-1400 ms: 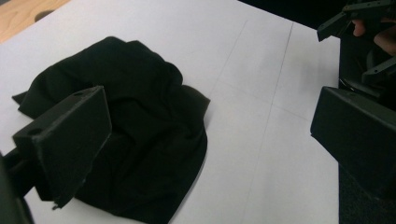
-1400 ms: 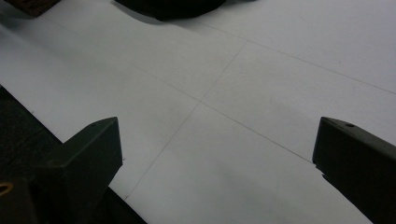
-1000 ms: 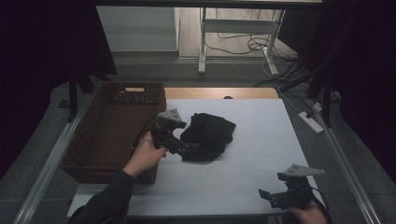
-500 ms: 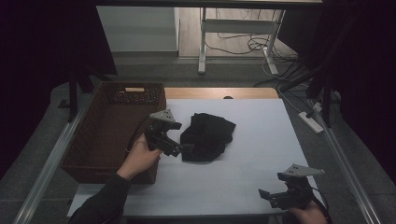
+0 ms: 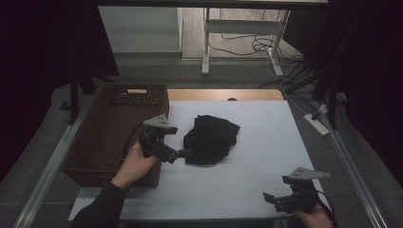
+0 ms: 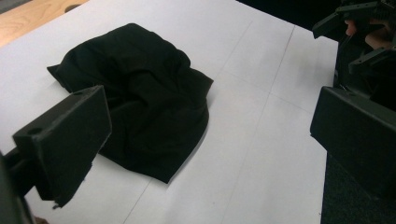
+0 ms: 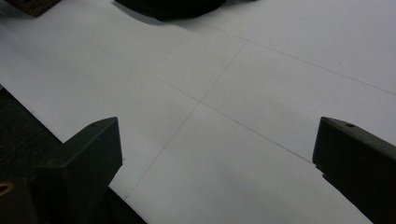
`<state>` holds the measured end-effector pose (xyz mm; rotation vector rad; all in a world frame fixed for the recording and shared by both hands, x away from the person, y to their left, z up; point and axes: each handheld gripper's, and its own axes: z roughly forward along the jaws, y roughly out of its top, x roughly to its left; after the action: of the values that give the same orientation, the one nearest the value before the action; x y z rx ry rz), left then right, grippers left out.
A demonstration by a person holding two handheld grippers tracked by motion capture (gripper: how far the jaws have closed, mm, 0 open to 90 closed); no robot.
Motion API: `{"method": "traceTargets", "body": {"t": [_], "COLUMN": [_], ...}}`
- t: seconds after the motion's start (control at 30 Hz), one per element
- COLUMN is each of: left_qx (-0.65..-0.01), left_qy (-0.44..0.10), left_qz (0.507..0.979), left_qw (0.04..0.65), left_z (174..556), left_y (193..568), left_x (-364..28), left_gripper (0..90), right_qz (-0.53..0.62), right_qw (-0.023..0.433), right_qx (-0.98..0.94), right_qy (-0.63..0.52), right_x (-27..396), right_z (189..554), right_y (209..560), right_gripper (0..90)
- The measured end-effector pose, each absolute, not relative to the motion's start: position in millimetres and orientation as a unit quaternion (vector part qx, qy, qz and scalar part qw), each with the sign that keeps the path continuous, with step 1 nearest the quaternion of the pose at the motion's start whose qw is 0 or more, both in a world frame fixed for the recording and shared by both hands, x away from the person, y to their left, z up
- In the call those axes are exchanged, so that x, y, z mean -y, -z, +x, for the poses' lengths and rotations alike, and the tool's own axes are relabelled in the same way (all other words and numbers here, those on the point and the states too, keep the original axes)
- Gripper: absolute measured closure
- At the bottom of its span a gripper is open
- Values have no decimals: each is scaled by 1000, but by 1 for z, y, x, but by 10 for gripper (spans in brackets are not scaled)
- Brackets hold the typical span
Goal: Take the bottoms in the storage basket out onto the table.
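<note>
A crumpled black cloth lies on the white table top, left of its middle. My left gripper is held just left of the cloth and points at its near left edge. Seen from the left gripper view, the cloth lies ahead of the left gripper, whose jaws stand wide open and hold nothing. My right gripper rests at the near right corner of the table. The right gripper is open over bare table, and the cloth lies far ahead of it.
A brown woven basket stands along the table's left side, right behind my left hand; a small tan item lies at its far end. A wooden strip borders the table's far edge. My right gripper appears beyond the left one's jaws.
My left gripper has drawn back slightly to the left, away from the cloth. The cloth and the right gripper have stayed where they were.
</note>
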<state>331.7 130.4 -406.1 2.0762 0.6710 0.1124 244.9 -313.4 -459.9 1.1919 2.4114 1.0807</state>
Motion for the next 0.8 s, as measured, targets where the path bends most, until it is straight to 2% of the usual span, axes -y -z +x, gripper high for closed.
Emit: {"method": "traceTargets", "body": {"t": [0.8], "left_qx": [-292], "left_qy": [-60], "left_qz": [830], "left_qw": [471], "left_z": [306], "left_y": [410], "left_x": [-152], "left_gripper": [0], "right_qz": [408], "right_qw": [119], "right_qx": [-824], "right_qy": [-373], "right_x": [314], "right_z": [245], "right_y": [460], "right_gripper": [19]}}
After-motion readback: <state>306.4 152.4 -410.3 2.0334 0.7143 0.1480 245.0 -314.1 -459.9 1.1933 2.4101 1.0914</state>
